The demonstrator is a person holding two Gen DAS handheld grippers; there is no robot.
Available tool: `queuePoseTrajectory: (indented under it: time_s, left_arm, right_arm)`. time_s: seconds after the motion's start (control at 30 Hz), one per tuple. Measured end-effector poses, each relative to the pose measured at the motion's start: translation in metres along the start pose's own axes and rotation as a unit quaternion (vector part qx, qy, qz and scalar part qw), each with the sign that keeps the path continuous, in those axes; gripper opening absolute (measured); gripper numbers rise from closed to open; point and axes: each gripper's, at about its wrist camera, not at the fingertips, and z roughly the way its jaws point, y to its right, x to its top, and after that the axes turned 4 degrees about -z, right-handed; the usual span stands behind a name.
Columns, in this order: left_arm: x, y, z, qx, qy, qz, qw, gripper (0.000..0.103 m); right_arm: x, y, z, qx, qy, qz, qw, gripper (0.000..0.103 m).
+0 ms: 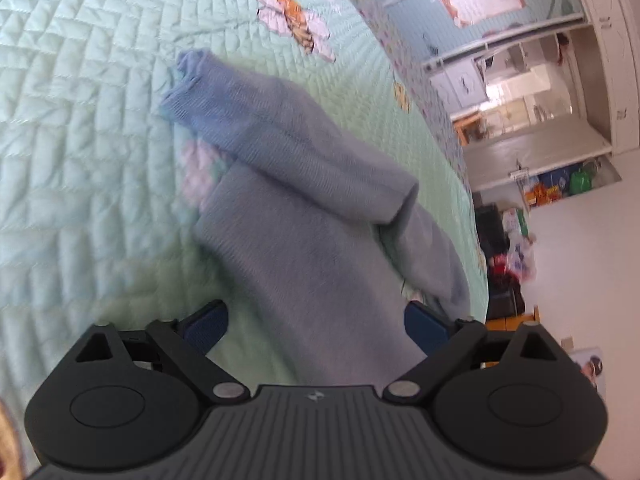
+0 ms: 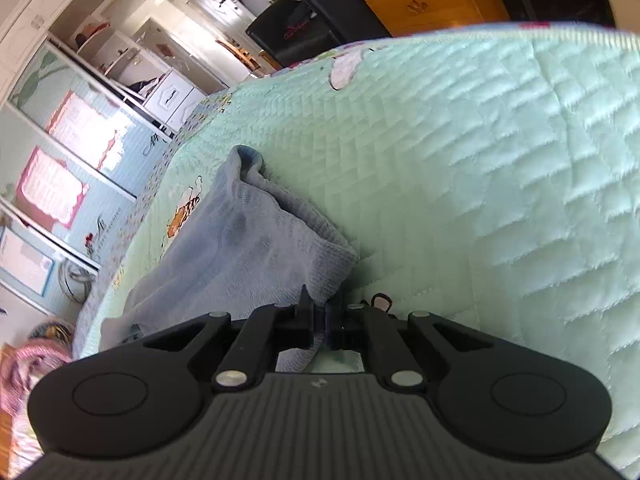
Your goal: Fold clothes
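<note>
Currently, your work surface is a bed covered by a mint-green quilt (image 1: 80,128), its satin-like fabric stitched in a raised chevron and diamond pattern and decorated with an appliquéd butterfly (image 1: 294,16) in orange and pale pink. On it lies the grey-blue garment (image 1: 304,216), a soft, fine-ribbed knit with a matte, slightly fuzzy surface. In the left wrist view one tubular sleeve, ending in a bluer ribbed cuff, is laid diagonally across the broad flat body panel, and a second fold droops toward the bed edge. Your left gripper (image 1: 316,324) stands wide apart, its blue pads on either side of the body panel without pressing it. Your right gripper (image 2: 318,316) is clamped tight on an edge of the same garment, a strip of knit pinched between the black fingers; from there the fabric rises in a rumpled, tent-like ridge with rounded creases. Beyond the bed you see white shelving and a wooden dresser.
</note>
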Motion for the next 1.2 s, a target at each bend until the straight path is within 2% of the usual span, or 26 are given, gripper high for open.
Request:
queuePoseTrajectory:
  time_s: [0.03,0.07,0.1,0.17,0.33,0.37,0.4,0.53,0.63,0.73,0.77,0.87,0.9,0.97,1.0,1.1,1.17,1.2]
  left_arm:
    - [0.001,0.001,0.003,0.001,0.005,0.003,1.0000,0.053]
    - [0.001,0.002,0.008,0.011,0.001,0.006,0.9999,0.011]
    - [0.001,0.001,0.010,0.022,0.000,0.005,0.9997,0.002]
    - [-0.004,0.001,0.002,0.024,0.014,0.007,0.9996,0.004]
    - [-0.029,0.035,-0.061,-0.005,0.060,0.100,0.9932,0.004]
    - [-0.032,0.037,-0.070,0.000,0.061,0.111,0.9919,0.004]
    - [-0.036,0.039,-0.078,0.009,0.061,0.122,0.9906,0.004]
    - [-0.044,0.018,-0.077,0.117,0.030,0.137,0.9832,0.004]
    - [-0.050,-0.004,-0.074,0.144,-0.004,0.129,0.9811,0.004]
    - [-0.064,0.004,-0.074,0.167,-0.004,0.202,0.9651,0.004]
    - [-0.068,0.009,-0.075,0.163,-0.002,0.218,0.9623,0.004]
    - [-0.072,0.027,-0.076,0.138,0.006,0.238,0.9614,0.008]
    - [-0.072,0.035,-0.074,0.125,0.006,0.238,0.9631,0.009]
    - [-0.074,0.051,-0.065,0.094,0.000,0.238,0.9668,0.021]
    - [-0.075,0.060,-0.059,0.077,-0.005,0.237,0.9685,0.024]
    - [-0.079,0.087,-0.040,0.033,-0.015,0.235,0.9712,0.034]
    - [-0.086,0.106,-0.027,0.018,-0.017,0.246,0.9689,0.044]
    - [-0.089,0.114,-0.019,0.017,-0.014,0.258,0.9659,0.047]
  right_arm:
    - [-0.001,0.003,0.001,0.004,0.000,0.009,1.000,0.005]
    - [-0.001,0.006,0.001,0.007,0.000,0.015,1.000,0.005]
    - [-0.001,0.007,0.001,0.009,0.001,0.017,1.000,0.005]
    - [-0.001,0.006,-0.001,0.009,0.002,0.014,1.000,0.005]
    - [0.005,-0.003,-0.016,0.011,0.017,-0.008,1.000,0.006]
    - [0.007,-0.004,-0.020,0.013,0.019,-0.009,1.000,0.006]
    - [0.010,-0.004,-0.023,0.014,0.019,-0.013,1.000,0.006]
    - [0.013,0.006,-0.017,0.000,-0.007,-0.013,1.000,0.009]
    - [0.011,0.017,-0.015,0.014,-0.013,0.005,1.000,0.010]
    - [0.008,0.018,-0.021,0.010,-0.013,-0.005,1.000,0.013]
    - [0.007,0.014,-0.027,0.001,-0.010,-0.016,1.000,0.015]
    - [-0.007,-0.010,-0.055,-0.043,0.023,-0.079,0.996,0.020]
    - [-0.013,-0.021,-0.064,-0.045,0.036,-0.103,0.993,0.020]
    - [-0.029,-0.042,-0.079,-0.018,0.056,-0.138,0.989,0.020]
    - [-0.036,-0.054,-0.080,0.014,0.050,-0.148,0.988,0.022]
    - [-0.058,-0.092,-0.053,0.136,-0.030,-0.164,0.977,0.029]
    - [-0.074,-0.111,-0.027,0.196,-0.076,-0.150,0.966,0.030]
    - [-0.081,-0.119,-0.015,0.214,-0.090,-0.140,0.963,0.030]
